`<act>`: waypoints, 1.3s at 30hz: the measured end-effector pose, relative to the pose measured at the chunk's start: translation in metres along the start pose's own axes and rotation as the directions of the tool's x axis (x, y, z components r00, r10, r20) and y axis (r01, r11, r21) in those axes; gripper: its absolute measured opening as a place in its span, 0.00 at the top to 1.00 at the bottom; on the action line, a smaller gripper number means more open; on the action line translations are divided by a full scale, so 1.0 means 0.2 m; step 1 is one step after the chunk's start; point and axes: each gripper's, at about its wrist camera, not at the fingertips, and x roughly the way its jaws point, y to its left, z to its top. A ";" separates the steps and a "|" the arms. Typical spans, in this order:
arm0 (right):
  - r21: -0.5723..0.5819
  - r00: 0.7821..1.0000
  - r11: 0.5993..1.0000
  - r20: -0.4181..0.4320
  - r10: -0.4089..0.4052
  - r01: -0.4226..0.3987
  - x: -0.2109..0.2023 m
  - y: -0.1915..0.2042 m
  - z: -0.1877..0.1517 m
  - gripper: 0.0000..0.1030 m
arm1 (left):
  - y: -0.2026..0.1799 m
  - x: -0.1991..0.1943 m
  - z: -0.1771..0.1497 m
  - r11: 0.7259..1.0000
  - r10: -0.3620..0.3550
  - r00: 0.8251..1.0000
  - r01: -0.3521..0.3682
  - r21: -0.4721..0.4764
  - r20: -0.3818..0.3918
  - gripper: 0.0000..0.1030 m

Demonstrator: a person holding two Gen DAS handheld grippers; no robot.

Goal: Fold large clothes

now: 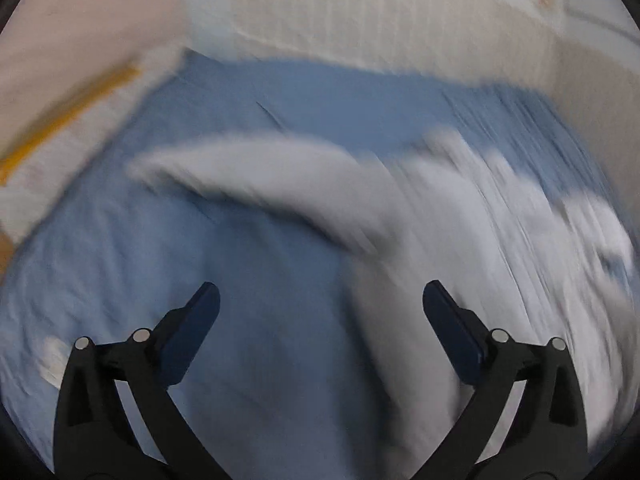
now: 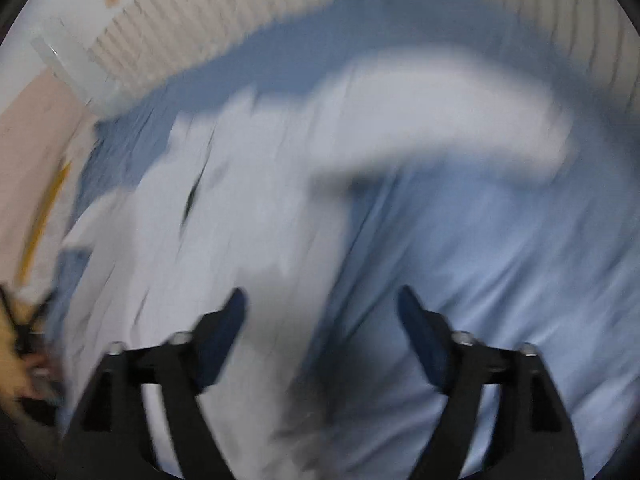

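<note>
Beneath me spreads the blue sheet (image 1: 120, 280). My white garment (image 2: 248, 208) lies on it, one long sleeve (image 1: 256, 184) stretched sideways; blur hides its details. My left gripper (image 1: 321, 300) and right gripper (image 2: 321, 304) gape, empty.

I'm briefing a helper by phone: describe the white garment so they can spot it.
A blue sheet covers the bed. On it lies the white garment, one long sleeve stretched sideways. It is the only pale cloth on the blue.
</note>
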 end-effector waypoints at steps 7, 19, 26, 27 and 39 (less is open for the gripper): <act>0.213 0.946 0.933 0.080 -0.314 0.291 0.35 -0.52 0.41 0.07 | 0.53 0.43 0.36 0.954 0.129 0.992 -0.122 -0.275 0.007 0.03; 0.353 0.981 0.919 0.005 -0.192 0.177 0.82 -0.94 0.21 0.83 | 0.68 0.88 0.17 0.970 0.142 0.988 -0.152 -0.188 -0.065 0.05; 0.276 0.909 0.913 0.205 -0.362 0.302 0.53 -0.76 0.31 1.00 | 0.55 0.83 0.21 0.986 0.146 0.989 -0.147 -0.084 -0.017 0.05; 0.250 0.888 0.914 0.257 -0.381 0.319 0.45 -0.68 0.34 1.00 | 0.55 0.82 0.22 0.987 0.131 0.991 -0.131 -0.089 -0.013 0.05; -0.104 0.844 0.984 0.532 -0.070 0.147 0.07 0.54 0.78 1.00 | 0.61 0.58 0.32 0.966 0.057 0.979 -0.005 -0.258 0.194 0.06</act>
